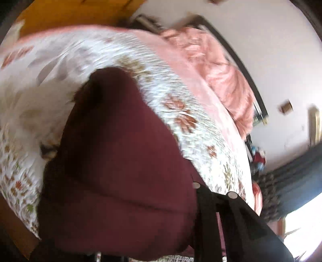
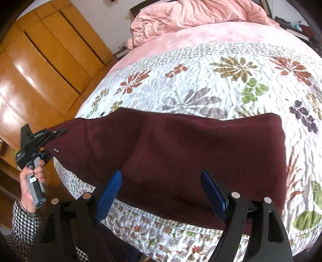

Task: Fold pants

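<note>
Dark maroon pants (image 2: 181, 153) lie across the near part of a bed with a white floral quilt (image 2: 201, 80). My left gripper (image 2: 60, 132) shows at the left in the right wrist view, shut on one end of the pants and lifting it off the bed edge. In the blurred left wrist view the maroon cloth (image 1: 120, 171) fills the middle and drapes over the black fingers (image 1: 207, 211). My right gripper (image 2: 161, 177) is open just above the pants' near edge, its blue pads (image 2: 109, 193) wide apart and holding nothing.
A crumpled pink blanket (image 2: 191, 14) lies at the head of the bed. A wooden wardrobe (image 2: 40, 64) stands to the left of the bed. A white wall (image 1: 261, 50) and dark curtains (image 1: 291, 181) show in the left wrist view.
</note>
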